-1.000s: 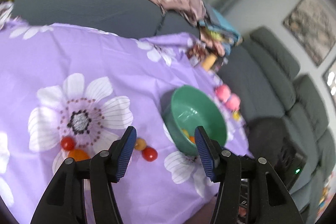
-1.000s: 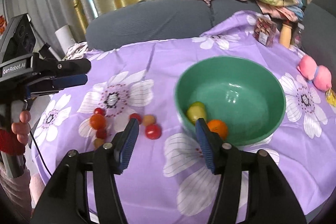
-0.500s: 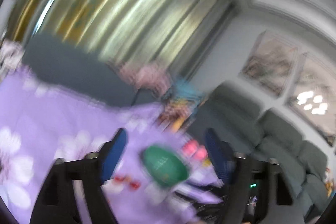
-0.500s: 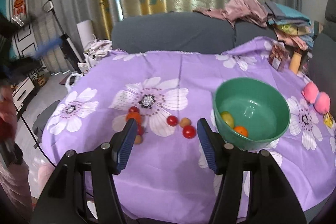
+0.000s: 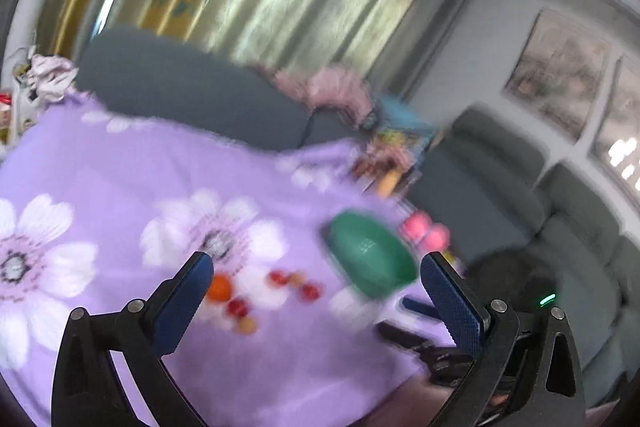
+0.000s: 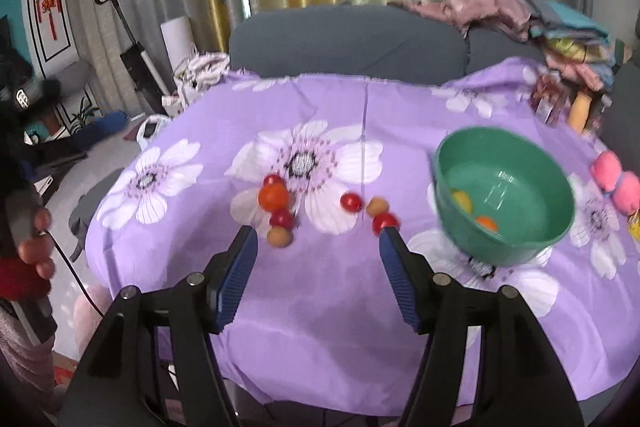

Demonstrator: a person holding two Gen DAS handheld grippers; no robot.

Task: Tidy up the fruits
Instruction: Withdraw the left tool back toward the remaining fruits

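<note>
Blurring smears the left tool, jaws just opened wide, empty. Right tool hangs parted, empty. Green bowl at three o'clock half-hides two fruits; cherry tomatoes lie loose on the table.

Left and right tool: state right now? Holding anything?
Left tool: open, jaws have just been opening wide, nothing between them.
Right tool: open, jaws have just been opening a little, empty, above the purple cloth.
</note>
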